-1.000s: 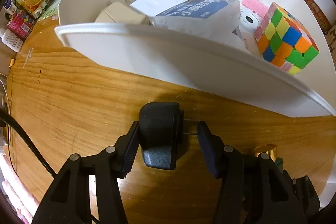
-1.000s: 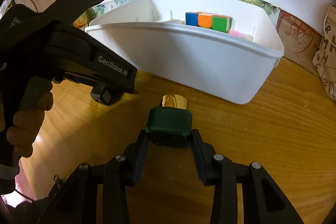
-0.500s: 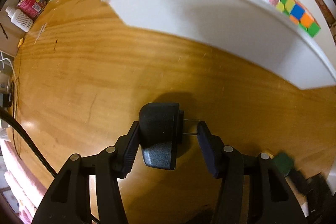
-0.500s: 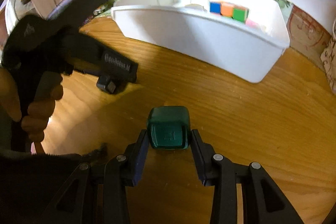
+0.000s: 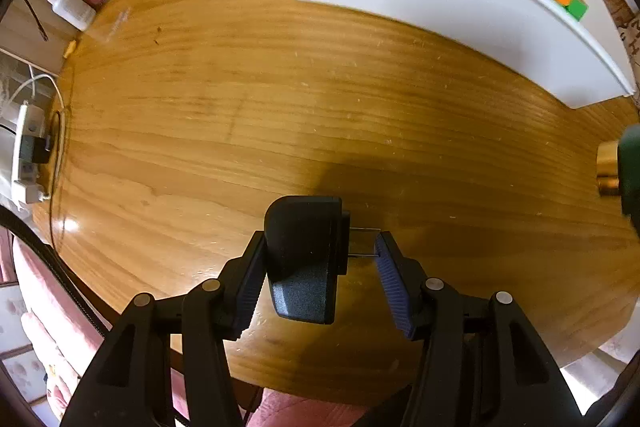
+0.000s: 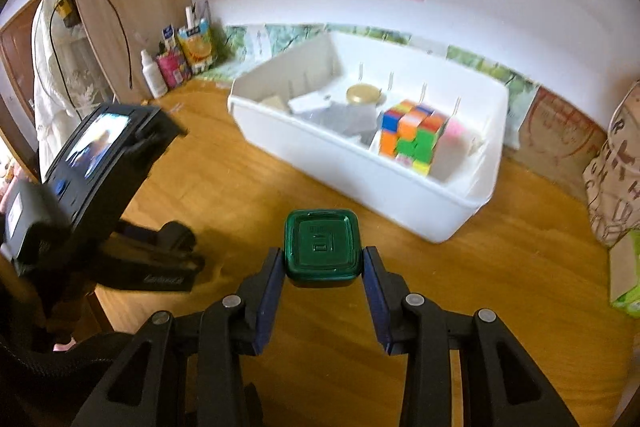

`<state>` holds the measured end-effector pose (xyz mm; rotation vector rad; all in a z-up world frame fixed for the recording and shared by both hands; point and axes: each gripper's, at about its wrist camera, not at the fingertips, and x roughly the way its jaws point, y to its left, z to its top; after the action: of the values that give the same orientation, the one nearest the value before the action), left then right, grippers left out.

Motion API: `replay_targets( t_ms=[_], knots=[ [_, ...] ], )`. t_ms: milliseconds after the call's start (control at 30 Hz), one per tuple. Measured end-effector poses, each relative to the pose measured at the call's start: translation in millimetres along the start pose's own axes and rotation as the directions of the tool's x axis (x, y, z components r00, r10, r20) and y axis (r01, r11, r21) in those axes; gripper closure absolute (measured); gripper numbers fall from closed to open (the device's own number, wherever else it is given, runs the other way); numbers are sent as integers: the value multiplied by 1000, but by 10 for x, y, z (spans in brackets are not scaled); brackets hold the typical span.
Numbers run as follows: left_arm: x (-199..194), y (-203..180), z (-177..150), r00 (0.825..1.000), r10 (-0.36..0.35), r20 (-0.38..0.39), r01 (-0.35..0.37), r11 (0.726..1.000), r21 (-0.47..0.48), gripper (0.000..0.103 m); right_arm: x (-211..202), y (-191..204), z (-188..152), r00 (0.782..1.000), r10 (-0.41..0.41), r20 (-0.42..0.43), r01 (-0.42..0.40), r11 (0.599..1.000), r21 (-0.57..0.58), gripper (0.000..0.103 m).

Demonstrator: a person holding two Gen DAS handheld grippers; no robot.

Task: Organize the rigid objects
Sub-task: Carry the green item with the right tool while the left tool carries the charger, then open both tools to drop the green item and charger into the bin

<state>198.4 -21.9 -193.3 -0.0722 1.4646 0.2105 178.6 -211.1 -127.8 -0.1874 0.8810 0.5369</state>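
My right gripper (image 6: pixel 323 267) pinches the green bottle (image 6: pixel 320 246) between both pads, its square base facing my camera and its long axis running away toward the far white bin (image 6: pixel 372 183); my left gripper (image 5: pixel 320 259) holds a black plug adapter (image 5: pixel 306 259) against its left pad, prongs pointing right to the other pad; below lies a wooden table (image 5: pixel 240 107), with a Rubik's cube (image 6: pixel 412 135) in the bin by the white wall.
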Motion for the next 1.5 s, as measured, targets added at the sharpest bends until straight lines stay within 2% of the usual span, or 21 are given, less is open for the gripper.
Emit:
replay_targets(
  t_ms=[267,433,700,933,1033,1200,1500],
  knots=[
    [-442,144,-56,996,8,93,-10,1000,18,45,-170,-124,245,995,-34,89,34,999,5,63],
    [-693,7,-34,987,13,158,-21,999,51,45,-250,-196,387,988,-63,140,63,998,6,63],
    [-1003,-52,283,963,0,268,-23,996,83,45,-319,-316,587,973,-104,204,101,995,23,63],
    [-1104,-16,603,938,-42,344,14,996,84,45,-293,-418,714,962,-140,236,133,990,45,63],
    [-1206,-25,699,908,-116,403,81,992,101,45,-261,-452,743,958,-153,242,144,988,55,63],
    [-1293,-86,826,852,-181,492,125,982,145,45,-119,-504,789,960,-155,233,145,988,59,63],
    [-1239,-203,1049,730,-306,611,228,952,205,45,181,-583,855,966,-136,218,123,990,70,64]
  ],
)
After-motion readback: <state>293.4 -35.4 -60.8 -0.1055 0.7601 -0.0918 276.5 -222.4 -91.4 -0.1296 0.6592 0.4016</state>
